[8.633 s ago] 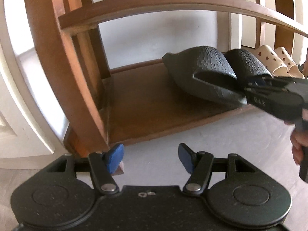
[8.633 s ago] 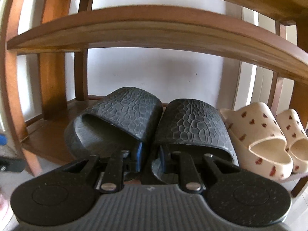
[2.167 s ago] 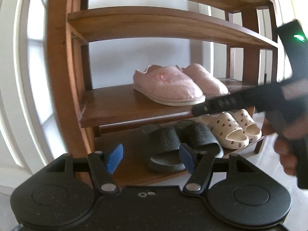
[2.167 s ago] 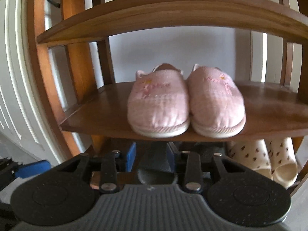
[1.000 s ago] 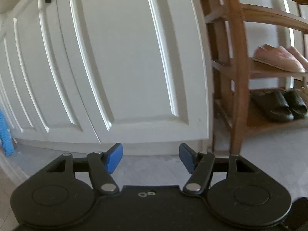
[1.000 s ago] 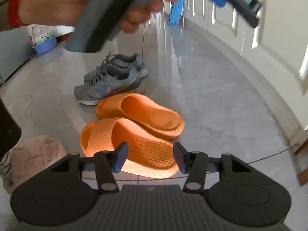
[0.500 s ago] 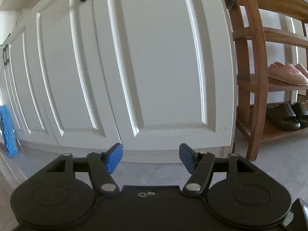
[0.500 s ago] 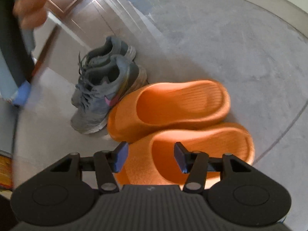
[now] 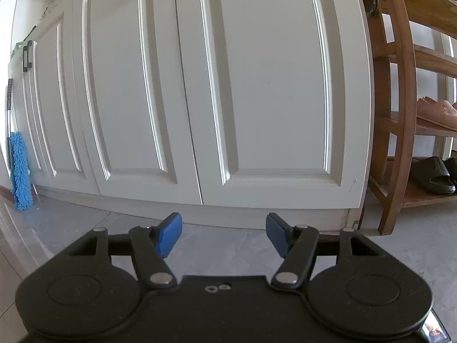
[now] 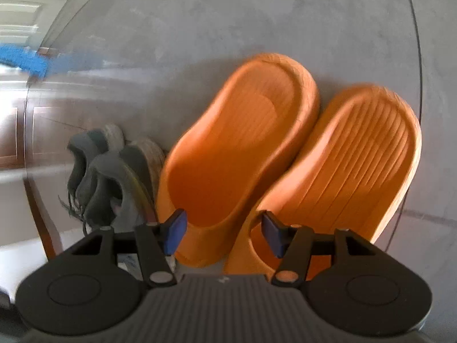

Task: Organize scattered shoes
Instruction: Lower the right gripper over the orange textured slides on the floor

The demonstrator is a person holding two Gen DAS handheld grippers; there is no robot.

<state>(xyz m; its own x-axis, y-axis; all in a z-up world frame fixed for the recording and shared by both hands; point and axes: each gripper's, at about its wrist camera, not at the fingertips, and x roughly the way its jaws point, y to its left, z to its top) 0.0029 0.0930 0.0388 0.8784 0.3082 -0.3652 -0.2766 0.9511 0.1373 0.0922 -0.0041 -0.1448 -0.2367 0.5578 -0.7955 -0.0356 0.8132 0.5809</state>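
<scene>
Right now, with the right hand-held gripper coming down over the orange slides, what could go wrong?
1. The two orange slides lie pressed side by side; the right hand-held gripper, jaws opening and empty, straddles both heel edges, so it may pinch both or neither cleanly.
2. The grey sneakers sit right against the slides and could get knocked.
3. The left hand-held gripper faces the white cabinet doors, so it cannot help.

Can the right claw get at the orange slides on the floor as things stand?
Probably yes. The right claw hangs just over the two orange slides, jaws opening, nothing gripped and nothing between it and them. The grey sneakers lie close beside the slides but off to one side, so the way looks free.
</scene>
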